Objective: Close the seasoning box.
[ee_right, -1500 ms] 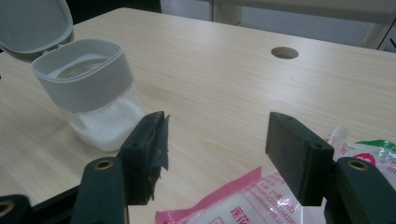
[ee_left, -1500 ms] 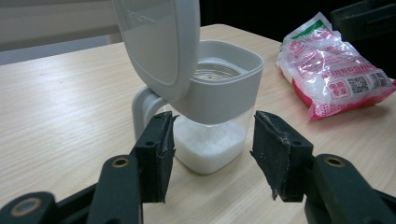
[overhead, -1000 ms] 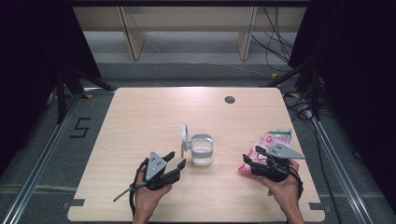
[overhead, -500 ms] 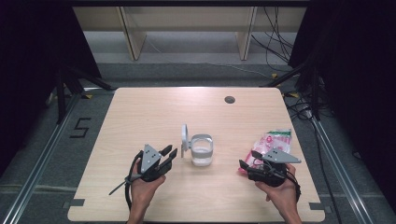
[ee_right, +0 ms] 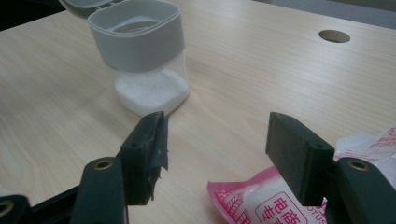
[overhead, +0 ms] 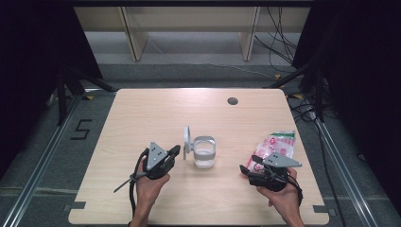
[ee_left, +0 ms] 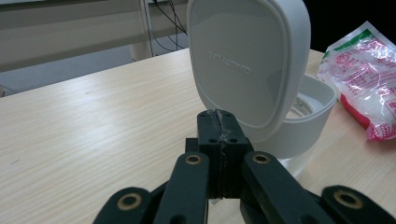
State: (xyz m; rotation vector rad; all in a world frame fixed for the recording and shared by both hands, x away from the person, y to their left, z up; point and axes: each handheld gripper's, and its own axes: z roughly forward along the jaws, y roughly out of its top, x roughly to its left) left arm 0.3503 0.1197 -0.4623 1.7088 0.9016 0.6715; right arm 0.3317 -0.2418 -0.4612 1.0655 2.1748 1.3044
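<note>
Light wooden table [overhead: 156, 113] bears an open-lidded jar [overhead: 204, 153] and pink bag [overhead: 278, 144]

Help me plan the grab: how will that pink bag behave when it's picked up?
The pink bag is thin crinkled film, so it will probably sag and slip. Its loose white fill would likely shift, making it bottom-heavy. It shouldn't roll.

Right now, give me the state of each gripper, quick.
Left gripper: just closed, jaws shut together on nothing, right in front of the container's open lid.
Right gripper: open, empty, beside the pink bag.
</note>
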